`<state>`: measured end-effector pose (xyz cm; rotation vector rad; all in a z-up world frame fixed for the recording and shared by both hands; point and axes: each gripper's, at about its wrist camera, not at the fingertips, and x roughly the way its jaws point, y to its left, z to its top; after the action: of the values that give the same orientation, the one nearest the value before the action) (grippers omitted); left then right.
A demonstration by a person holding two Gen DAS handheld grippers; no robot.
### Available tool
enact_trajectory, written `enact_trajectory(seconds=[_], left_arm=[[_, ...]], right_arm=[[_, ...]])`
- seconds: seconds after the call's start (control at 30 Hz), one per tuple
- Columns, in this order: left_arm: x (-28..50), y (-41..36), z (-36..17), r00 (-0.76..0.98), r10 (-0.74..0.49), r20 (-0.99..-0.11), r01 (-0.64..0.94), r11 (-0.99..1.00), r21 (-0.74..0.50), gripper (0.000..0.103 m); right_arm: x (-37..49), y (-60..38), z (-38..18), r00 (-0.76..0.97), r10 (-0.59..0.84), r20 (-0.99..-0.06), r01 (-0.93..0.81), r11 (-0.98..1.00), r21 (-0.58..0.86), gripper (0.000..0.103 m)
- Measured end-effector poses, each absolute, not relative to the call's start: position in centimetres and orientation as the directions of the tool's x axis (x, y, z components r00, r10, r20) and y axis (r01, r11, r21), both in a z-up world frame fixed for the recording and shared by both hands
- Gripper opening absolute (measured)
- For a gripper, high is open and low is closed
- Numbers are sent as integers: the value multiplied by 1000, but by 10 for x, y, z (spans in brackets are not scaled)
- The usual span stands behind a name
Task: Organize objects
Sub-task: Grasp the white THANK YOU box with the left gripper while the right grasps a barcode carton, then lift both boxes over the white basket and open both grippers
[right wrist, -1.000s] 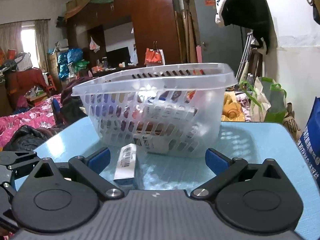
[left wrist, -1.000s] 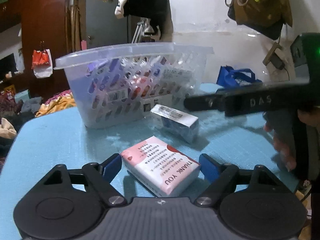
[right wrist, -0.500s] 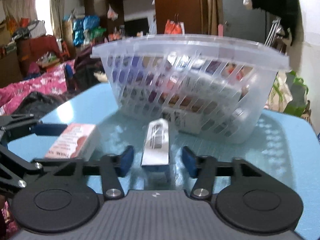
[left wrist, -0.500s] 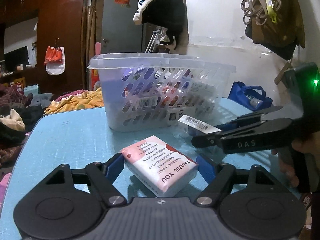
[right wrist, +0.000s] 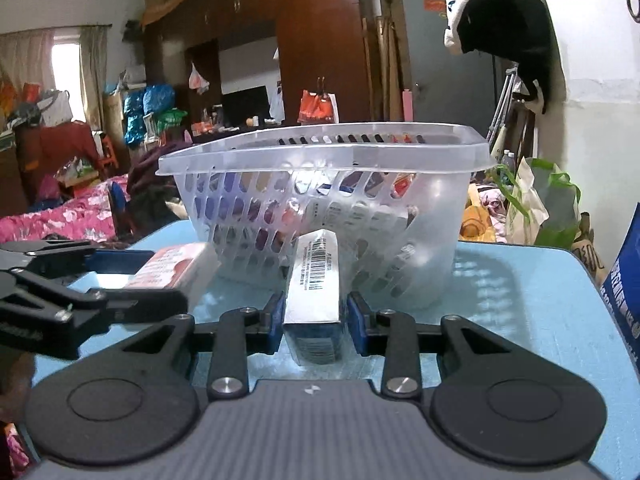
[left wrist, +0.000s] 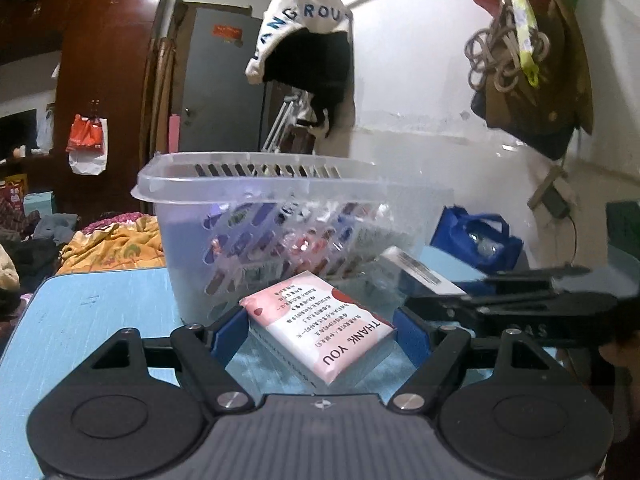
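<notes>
Between my left gripper's (left wrist: 320,332) blue pads sits the pink-and-white tissue pack (left wrist: 320,326), lying skewed so that one corner points back at me; both pads press its soft wrapped sides, jaws fairly wide and closed on it. Lettering reads "THANK YOU" along the near edge, small print above. Pack looks raised off the blue table (left wrist: 100,312), though I cannot tell for certain. Right gripper (right wrist: 314,320): jaws narrow, clamped on the small box (right wrist: 314,284), a slim rectangular carton, white top face with a barcode, dark blue end toward me. Box runs lengthwise straight out between the pads, far end tilted up, nearly reaching the basket (right wrist: 320,160). Basket: clear plastic, rounded-rectangle rim with a broad lip, walls pierced by rows of oval slots, standing on the table just beyond both held items. Through the slots, a jumble of coloured packets, not readable. Table surface is pale blue, matte, slightly scuffed, with glints of light cast through the basket wall. From the right camera, the tissue pack shows at left, held in the other gripper's black linkage, beside the box and apart from it. From the left camera, the box shows at right, blurred.
</notes>
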<state>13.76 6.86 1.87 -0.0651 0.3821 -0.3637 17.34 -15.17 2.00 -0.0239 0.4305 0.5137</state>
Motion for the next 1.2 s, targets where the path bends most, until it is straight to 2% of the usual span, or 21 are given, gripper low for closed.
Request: enact_trajectory(seconds=[0.23, 0.73, 0.9, 1.07, 1.2], left_arm=[[123, 76, 22, 900, -354, -255, 331, 935, -129, 82], [115, 80, 21, 915, -338, -223, 315, 940, -130, 82], [100, 89, 26, 929, -341, -143, 320, 935, -151, 82], [96, 100, 66, 942, -331, -61, 319, 936, -150, 82], [138, 94, 117, 940, -331, -83, 318, 938, -135, 82]], right_arm=[[168, -151, 24, 805, 477, -353, -483, 872, 78, 36], [162, -152, 28, 817, 501, -285, -499, 863, 85, 36], [151, -158, 31, 821, 523, -231, -519, 851, 84, 36], [144, -176, 57, 821, 546, -170, -530, 838, 130, 36], [164, -168, 108, 861, 485, -152, -482, 874, 61, 36]])
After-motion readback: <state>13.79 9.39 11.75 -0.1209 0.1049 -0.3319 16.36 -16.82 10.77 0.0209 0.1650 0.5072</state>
